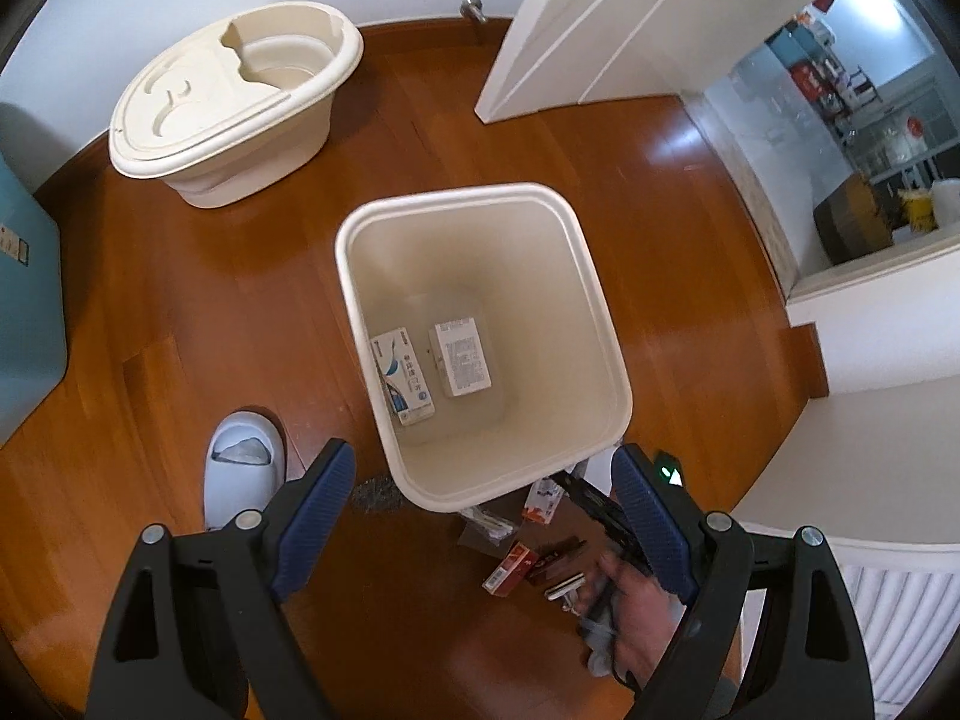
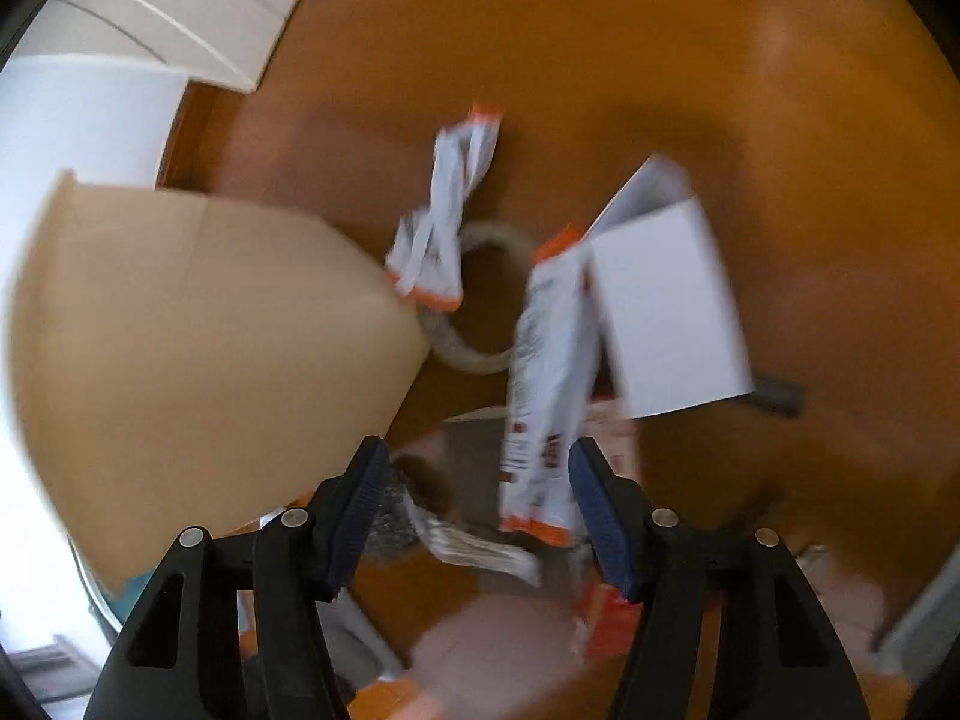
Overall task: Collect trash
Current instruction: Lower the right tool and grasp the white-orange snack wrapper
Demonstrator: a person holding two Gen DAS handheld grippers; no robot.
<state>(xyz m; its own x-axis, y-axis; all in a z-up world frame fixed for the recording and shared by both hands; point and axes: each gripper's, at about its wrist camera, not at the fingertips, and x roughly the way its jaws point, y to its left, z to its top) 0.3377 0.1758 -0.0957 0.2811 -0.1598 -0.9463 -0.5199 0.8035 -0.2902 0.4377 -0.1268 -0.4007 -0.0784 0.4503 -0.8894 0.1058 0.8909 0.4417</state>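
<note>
The left gripper [image 1: 480, 516] hangs with fingers spread and empty over the waste bin [image 1: 591, 276]. The right gripper [image 2: 474, 510] has its fingers apart astride an orange-and-white sachet [image 2: 540, 396] on the floor [image 2: 600, 60], apparently lining up to pick it.

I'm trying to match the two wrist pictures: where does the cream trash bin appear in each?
Left wrist view: the trash bin stands at centre, seen from above, open, with two boxes at its bottom.
Right wrist view: only the bin's outer wall shows, filling the left side, blurred.
Shared landmark: the white and orange wrapper on the wooden floor beside the bin.
</note>
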